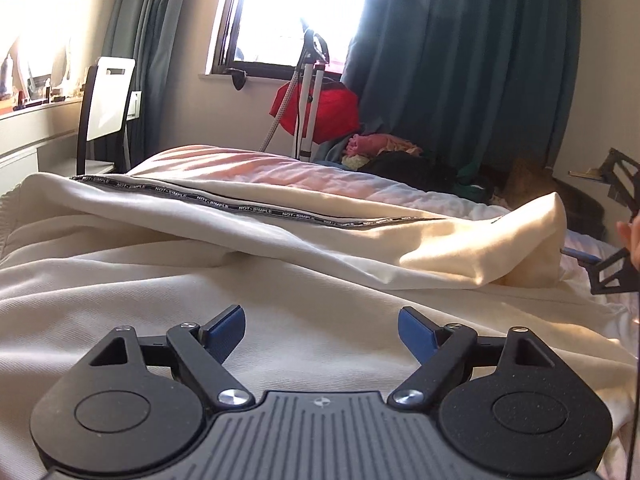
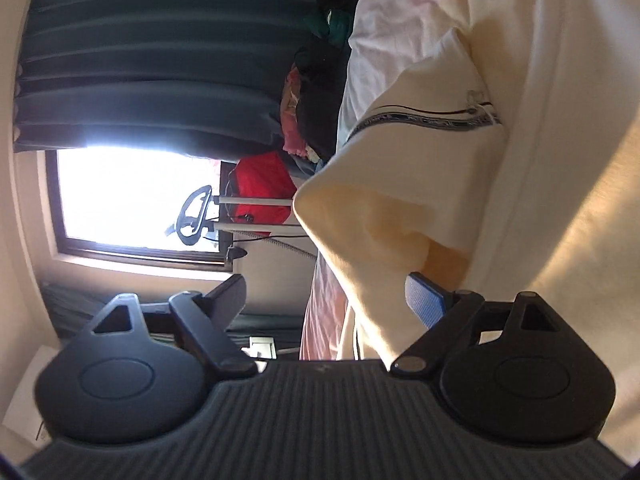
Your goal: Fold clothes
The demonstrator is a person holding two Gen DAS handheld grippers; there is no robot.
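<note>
Your left claw [image 1: 321,332] is nearest in the left wrist view: both blue pads [image 1: 228,328] are spread wide with nothing between them, hovering low over the cream garment [image 1: 280,280]. That garment is spread across the bed [image 1: 224,164], filling most of the foreground. A folded-over part of it lies farther back, carrying a black printed tape stripe [image 1: 256,210] that runs left to right. The far right end of that fold rises into a peak [image 1: 554,216] lifted off the layer below.

Your right claw [image 2: 326,300] is rolled on its side, so the right wrist view has the room turned sideways. Its fingers are spread apart too. The blue pad [image 2: 426,300] sits against the underside of the raised cream corner [image 2: 360,216], and the dark finger [image 2: 230,292] stands clear on the other side with open room behind it. Cloth lies between the 2 fingers but is not pinched. In the left wrist view the same claw shows at the right edge [image 1: 616,272], just beside the peak.

Behind the bed: a pile of mixed clothes [image 1: 384,152], a red bag [image 1: 320,108] hanging on a stand, dark teal curtains [image 1: 460,60], a bright window [image 1: 296,12] and a white-backed chair [image 1: 108,100] at the left.
</note>
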